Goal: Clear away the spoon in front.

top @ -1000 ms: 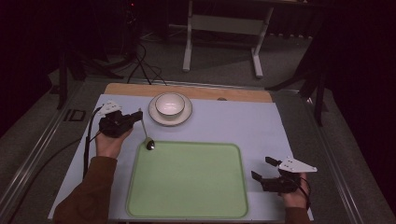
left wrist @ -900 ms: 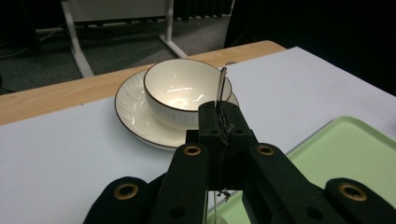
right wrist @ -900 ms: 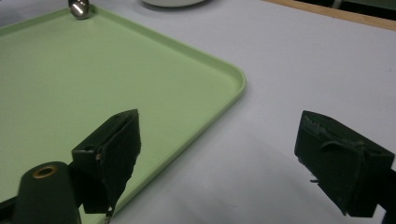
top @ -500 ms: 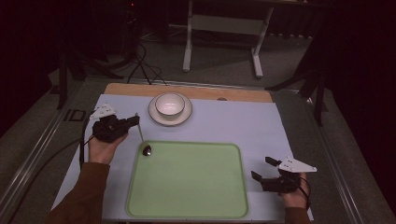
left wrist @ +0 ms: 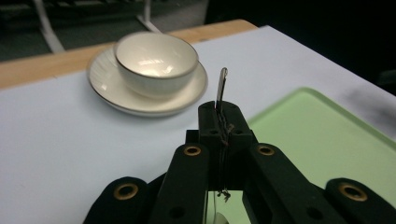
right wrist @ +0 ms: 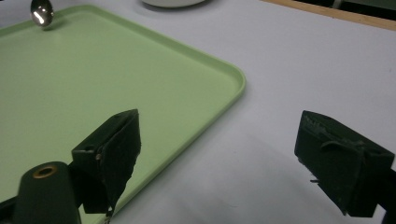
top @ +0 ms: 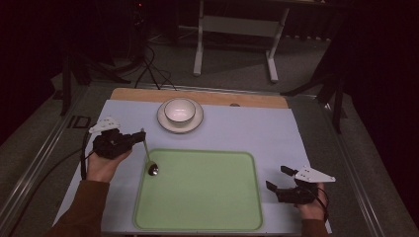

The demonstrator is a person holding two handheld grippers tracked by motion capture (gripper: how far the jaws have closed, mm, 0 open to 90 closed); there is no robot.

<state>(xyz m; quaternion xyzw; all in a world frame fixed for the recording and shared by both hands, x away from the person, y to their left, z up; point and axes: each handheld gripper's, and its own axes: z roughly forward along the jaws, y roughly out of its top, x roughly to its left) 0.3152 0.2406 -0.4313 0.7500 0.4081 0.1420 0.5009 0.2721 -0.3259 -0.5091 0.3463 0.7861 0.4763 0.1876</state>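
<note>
My left gripper (top: 134,138) is shut on the handle of a metal spoon (top: 152,169). The spoon hangs tilted, its bowl down at the left rim of the green tray (top: 202,192). In the left gripper view the handle's tip (left wrist: 221,88) sticks up above the closed jaws. A white bowl (top: 180,110) sits on a saucer (top: 166,124) beyond the tray. My right gripper (top: 277,178) rests open on the table just right of the tray, nothing between its jaws. The right gripper view shows the spoon's bowl (right wrist: 41,12) at the tray's far corner.
A pale blue mat (top: 247,128) covers the table, with a wooden strip (top: 197,96) along its far edge. Metal rails run down both table sides. A stand's legs (top: 269,64) and cables lie on the floor behind.
My left hand has drawn a little left and toward the person, and the spoon's bowl has swung nearer, now at the tray's left rim. The right gripper has stayed put.
</note>
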